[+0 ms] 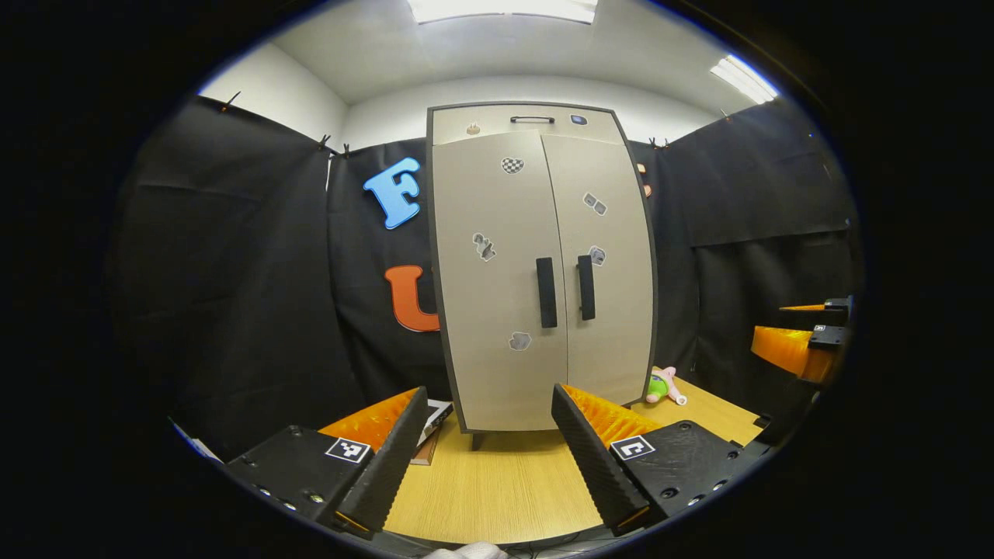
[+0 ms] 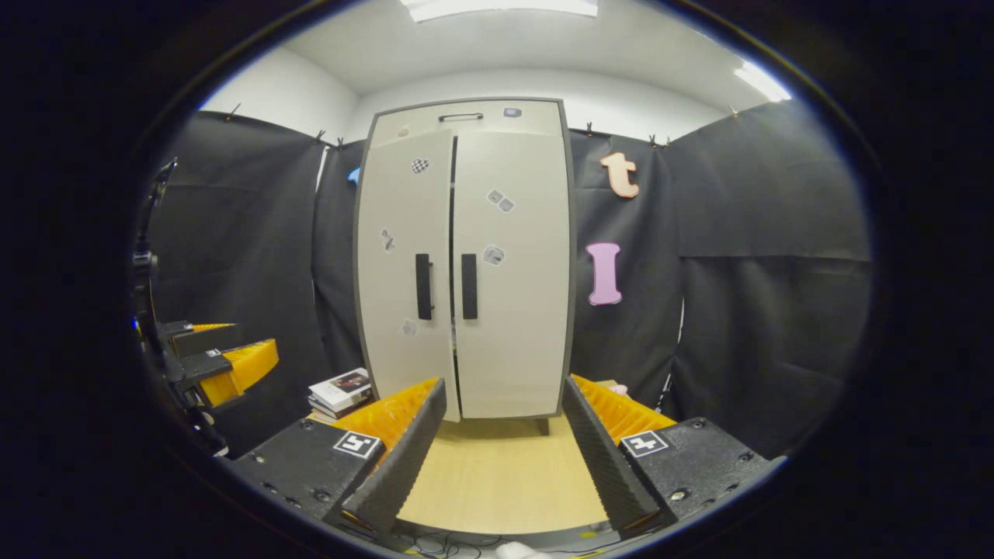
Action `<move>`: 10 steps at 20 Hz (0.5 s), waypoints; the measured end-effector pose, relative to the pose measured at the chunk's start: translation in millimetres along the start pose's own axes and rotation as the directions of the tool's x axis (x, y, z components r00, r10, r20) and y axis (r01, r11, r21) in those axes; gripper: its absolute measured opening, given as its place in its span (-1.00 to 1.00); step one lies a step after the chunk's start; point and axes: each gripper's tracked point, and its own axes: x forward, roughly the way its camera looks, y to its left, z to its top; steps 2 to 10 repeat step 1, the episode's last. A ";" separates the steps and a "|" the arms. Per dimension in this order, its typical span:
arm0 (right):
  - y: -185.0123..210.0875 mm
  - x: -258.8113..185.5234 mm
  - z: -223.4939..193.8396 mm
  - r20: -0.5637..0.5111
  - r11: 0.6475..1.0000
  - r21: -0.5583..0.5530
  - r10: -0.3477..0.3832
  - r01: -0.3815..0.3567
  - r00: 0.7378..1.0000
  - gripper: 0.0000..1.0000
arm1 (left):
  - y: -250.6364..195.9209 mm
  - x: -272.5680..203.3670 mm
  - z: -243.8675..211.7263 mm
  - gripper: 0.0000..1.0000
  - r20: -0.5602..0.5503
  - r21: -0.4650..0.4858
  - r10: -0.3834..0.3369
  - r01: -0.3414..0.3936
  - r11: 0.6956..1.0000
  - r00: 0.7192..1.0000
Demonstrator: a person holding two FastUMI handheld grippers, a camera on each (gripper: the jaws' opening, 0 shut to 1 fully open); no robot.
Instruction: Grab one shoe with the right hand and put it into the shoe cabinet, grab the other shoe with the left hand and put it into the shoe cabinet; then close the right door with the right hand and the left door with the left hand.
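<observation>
Shoe cabinet (image 1: 540, 264) is standing upright on the wooden table (image 1: 505, 481) at 12 o'clock, both doors shut, so contents can't be seen. Left gripper (image 1: 485, 458) and right gripper (image 2: 497, 454) are both hanging wide open w/ nothing between fingers, well short of cabinet. Left gripper view is showing a plush toy (image 1: 665, 385) at 2 o'clock beside cabinet. Right gripper view is showing stacked books (image 2: 340, 390) at 9 o'clock by cabinet.
</observation>
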 end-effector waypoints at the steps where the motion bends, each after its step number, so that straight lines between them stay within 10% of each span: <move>1: 0.4 -0.2 0.0 0.000 1.000 0.000 -0.001 0.001 1.000 0.90 | 0.1 0.4 1.5 0.93 0.002 0.000 0.001 -0.001 1.000 1.000; 10: 0.4 -0.2 0.0 0.000 1.000 0.000 -0.001 0.001 1.000 0.90 | 0.1 0.4 1.5 0.93 0.002 0.000 0.001 -0.001 1.000 1.000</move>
